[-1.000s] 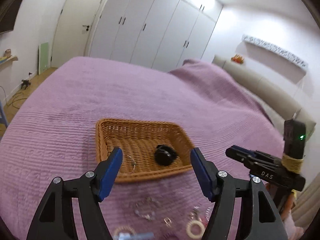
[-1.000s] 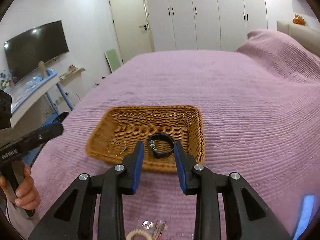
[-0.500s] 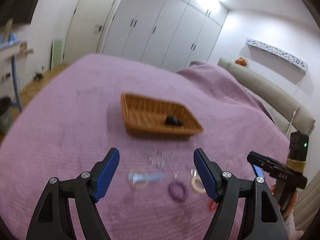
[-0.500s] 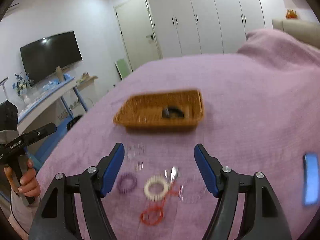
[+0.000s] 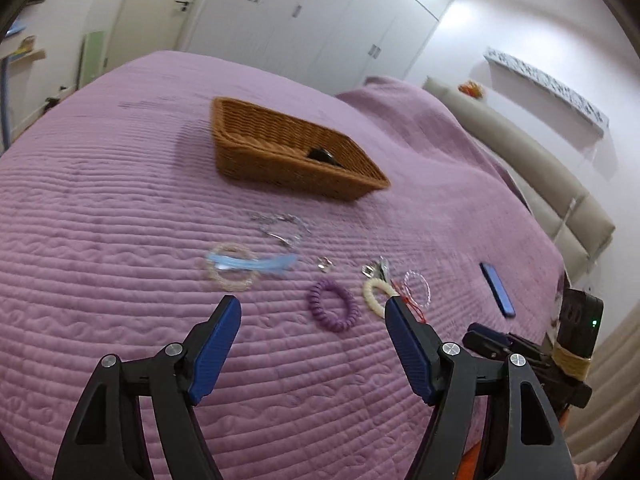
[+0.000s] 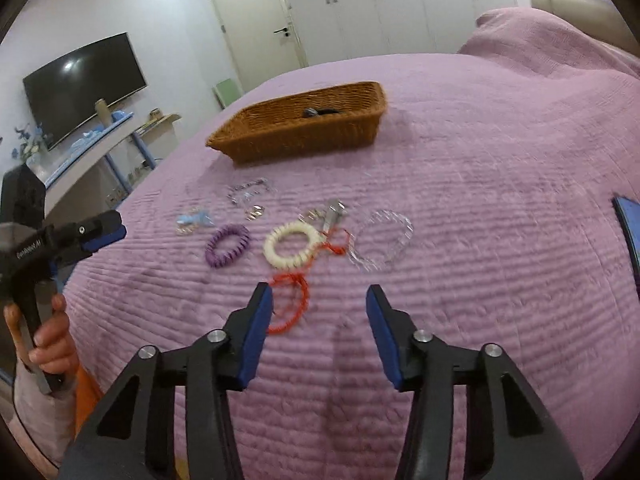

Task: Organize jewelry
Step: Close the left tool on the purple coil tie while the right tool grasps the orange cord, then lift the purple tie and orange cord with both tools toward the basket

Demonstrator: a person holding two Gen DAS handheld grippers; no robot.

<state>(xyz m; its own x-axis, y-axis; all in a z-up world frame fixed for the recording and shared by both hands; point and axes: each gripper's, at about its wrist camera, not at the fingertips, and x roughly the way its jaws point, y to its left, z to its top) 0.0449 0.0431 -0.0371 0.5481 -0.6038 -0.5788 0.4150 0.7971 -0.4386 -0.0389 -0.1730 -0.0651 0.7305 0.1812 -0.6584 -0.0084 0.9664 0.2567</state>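
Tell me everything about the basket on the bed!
The basket is a low, rectangular tray woven from brown wicker, with sloping sides and an open top. It sits flat on the purple bedspread, beyond the scattered bracelets. Inside, only a dark item peeks over the rim; what else it holds is hidden. Neither gripper touches it.

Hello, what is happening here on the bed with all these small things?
A person holds a gripper in each hand and is sorting jewelry into a wicker basket on a purple bedspread. The left gripper and right gripper are both open and empty. A dark item already lies in the basket. A purple coil bracelet, cream bracelet, red cord bracelet and clear bead bracelet lie loose.
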